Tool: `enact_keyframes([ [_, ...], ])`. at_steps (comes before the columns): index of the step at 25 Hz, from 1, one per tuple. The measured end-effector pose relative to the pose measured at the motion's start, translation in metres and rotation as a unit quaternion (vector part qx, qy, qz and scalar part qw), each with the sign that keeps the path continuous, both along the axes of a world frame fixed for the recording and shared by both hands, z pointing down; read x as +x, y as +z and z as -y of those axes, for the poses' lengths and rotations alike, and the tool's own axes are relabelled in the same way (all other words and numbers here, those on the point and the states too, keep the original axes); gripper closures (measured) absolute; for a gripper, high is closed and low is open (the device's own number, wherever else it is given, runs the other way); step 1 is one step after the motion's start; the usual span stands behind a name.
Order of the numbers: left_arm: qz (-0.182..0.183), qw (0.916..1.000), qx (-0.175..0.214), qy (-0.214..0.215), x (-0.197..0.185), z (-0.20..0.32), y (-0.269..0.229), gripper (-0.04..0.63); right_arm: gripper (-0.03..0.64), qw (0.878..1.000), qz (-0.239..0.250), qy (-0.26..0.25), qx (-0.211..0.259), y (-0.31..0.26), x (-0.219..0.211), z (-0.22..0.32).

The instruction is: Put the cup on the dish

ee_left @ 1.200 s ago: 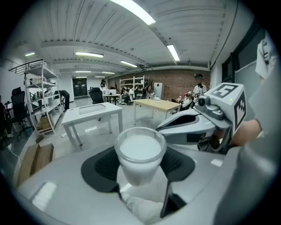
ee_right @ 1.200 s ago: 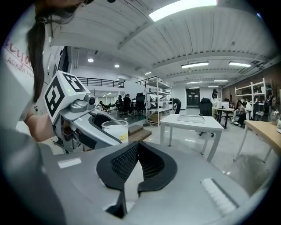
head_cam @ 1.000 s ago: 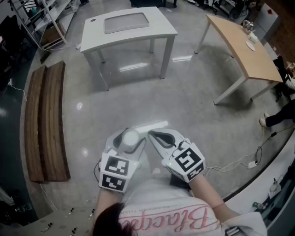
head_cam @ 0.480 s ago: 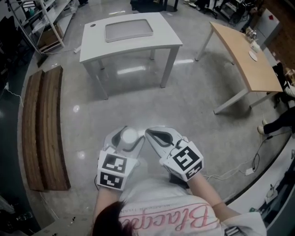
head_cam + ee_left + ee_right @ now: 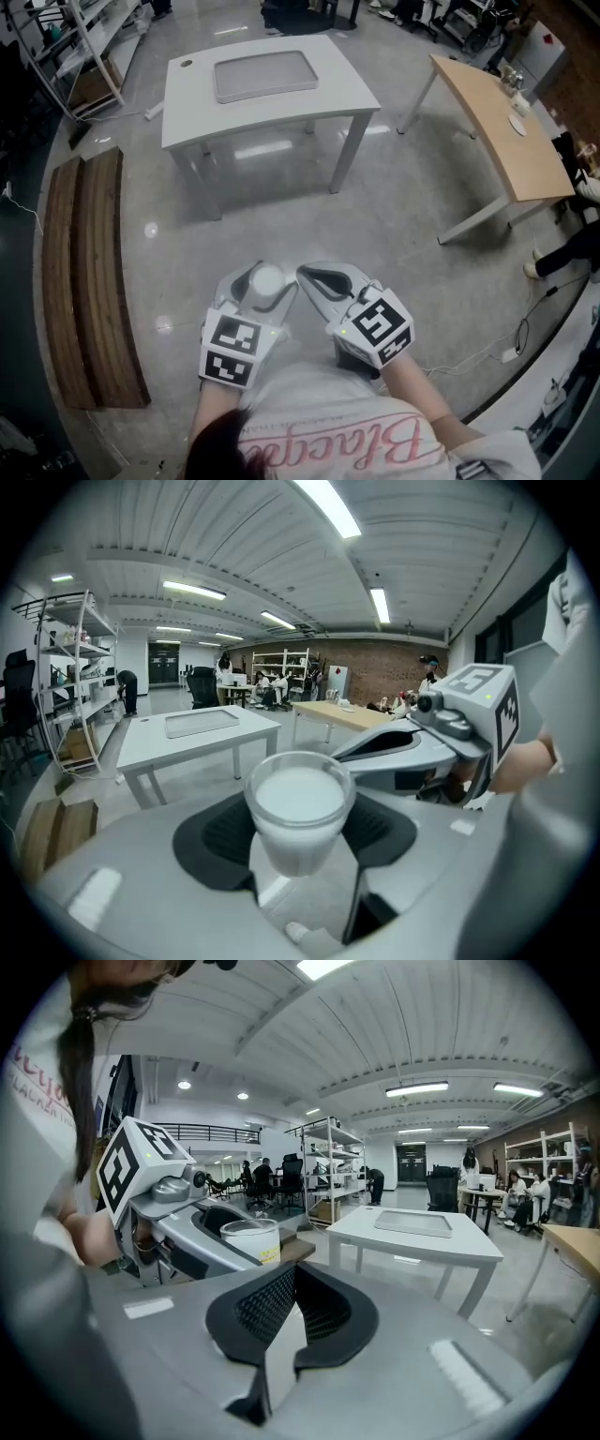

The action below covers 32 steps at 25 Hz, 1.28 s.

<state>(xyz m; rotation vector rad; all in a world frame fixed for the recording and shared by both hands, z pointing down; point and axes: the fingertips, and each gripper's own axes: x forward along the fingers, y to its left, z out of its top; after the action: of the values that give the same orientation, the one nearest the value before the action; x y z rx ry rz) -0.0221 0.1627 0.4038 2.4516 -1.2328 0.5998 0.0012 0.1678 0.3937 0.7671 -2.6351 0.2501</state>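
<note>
A clear cup [image 5: 267,278] with a white inside sits upright between the pads of my left gripper [image 5: 265,285], which is shut on it at waist height. The left gripper view shows the cup [image 5: 298,808] pinched in the left gripper [image 5: 296,831]. My right gripper [image 5: 306,275] floats right beside it, shut with nothing in it; its pads meet in the right gripper view [image 5: 295,1277]. The dish, a flat grey tray [image 5: 265,75], lies on a white table [image 5: 187,122] some way ahead across the floor. The tray [image 5: 200,723] also shows far off in the left gripper view.
A wooden table [image 5: 497,103] with small items stands at the right. Two wooden benches [image 5: 89,272] lie along the left. Metal shelving [image 5: 56,37] fills the far left corner. A cable [image 5: 487,347] trails on the floor at the right, near a seated person's legs [image 5: 562,244].
The white table and tray have slid slightly down and right in the head view and look a little nearer. Both grippers and the cup keep the same pose.
</note>
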Motion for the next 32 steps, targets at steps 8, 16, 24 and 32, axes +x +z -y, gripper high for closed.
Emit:
enact_keyframes([
  [8, -0.002, 0.9998, 0.014, 0.011, -0.024, 0.033, -0.006, 0.336, 0.615, 1.000, 0.010, 0.011, 0.006, -0.005, -0.026, 0.038],
  [16, -0.003, 0.9999, 0.013, 0.003, -0.033, 0.059, -0.002, 0.336, 0.615, 1.000, 0.002, 0.012, -0.009, 0.005, -0.030, 0.057],
  [24, -0.005, 1.0000, 0.002, -0.004, -0.038, 0.091, 0.002, 0.336, 0.615, 1.000, 0.006, 0.011, -0.020, 0.006, -0.034, 0.088],
  [32, 0.011, 0.9999, 0.005, 0.000, -0.033, 0.147, -0.001, 0.336, 0.615, 1.000, 0.000, -0.004, -0.024, 0.002, -0.031, 0.140],
])
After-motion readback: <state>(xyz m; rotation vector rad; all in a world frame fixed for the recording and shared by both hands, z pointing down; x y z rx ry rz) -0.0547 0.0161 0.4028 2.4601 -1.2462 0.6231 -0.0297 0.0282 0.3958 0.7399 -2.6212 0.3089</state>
